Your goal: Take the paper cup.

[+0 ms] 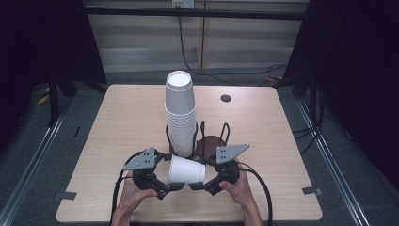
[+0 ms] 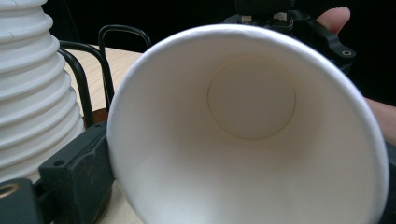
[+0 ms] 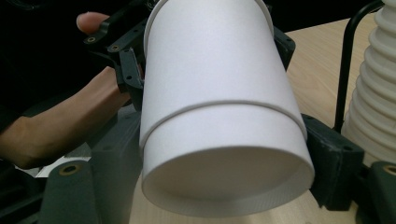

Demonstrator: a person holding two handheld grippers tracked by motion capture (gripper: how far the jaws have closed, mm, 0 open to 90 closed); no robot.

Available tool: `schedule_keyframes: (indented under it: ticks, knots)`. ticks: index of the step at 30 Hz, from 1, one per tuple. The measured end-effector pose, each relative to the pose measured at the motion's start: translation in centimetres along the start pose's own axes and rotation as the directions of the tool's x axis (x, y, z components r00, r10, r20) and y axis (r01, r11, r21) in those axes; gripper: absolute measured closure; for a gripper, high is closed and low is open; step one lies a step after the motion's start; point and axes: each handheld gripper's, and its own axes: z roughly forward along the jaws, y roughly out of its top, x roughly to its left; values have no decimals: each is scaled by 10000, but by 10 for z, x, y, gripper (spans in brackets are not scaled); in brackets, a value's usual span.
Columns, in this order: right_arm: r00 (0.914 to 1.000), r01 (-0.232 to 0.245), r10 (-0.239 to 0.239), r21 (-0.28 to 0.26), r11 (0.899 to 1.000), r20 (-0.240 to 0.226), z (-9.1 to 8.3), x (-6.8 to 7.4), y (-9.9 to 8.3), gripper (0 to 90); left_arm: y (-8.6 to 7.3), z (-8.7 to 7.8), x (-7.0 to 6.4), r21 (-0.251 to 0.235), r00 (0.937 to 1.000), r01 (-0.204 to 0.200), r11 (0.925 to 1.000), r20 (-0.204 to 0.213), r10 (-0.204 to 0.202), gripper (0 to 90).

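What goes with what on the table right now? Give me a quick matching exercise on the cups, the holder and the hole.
1. cup stack
2. held cup
3. wire holder
4. table hole

a. dark, round, on the far side of the tabletop
b. lying sideways, clamped at both ends
c. black, standing mid-table
d. white, upside down in the holder

Pairs: 1-d, 2-b, 3-c, 4-a

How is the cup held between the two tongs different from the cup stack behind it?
The held cup lies on its side, while the stack stands mouth-down in a wire holder. The held cup is off the table, between the left tongs and right tongs; the stack is untouched. The right tongs' view shows two nested cups; the stack has many. All are plain white paper.
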Motion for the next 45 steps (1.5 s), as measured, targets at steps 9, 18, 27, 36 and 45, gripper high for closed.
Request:
schedule_keyframes:
  ticks: [9,18,27,36,45]
  knots:
    - [10000,78,-78,36,10000,-20,-1,0,-1,232,0,0,0,113,9999,-36,9999,127,34,54]
    - [10000,64,-64,23,10000,45,-2,-3,-4,203,0,0,3,30,9993,36,10000,377,-37,99]
    - [9991,10,6,-366,9993,433,-3,-4,-4,130,5,-6,3,341,10000,13,9994,41,-14,100]
    - [9898,-97,190,-659,9978,1410,-11,-1,-10,130,3,-14,9,594,9987,368,9976,-366,-347,98]
    - [9534,141,255,-1288,9916,3006,-24,5,-22,133,5,-28,11,1093,9957,417,9931,-868,-322,96]
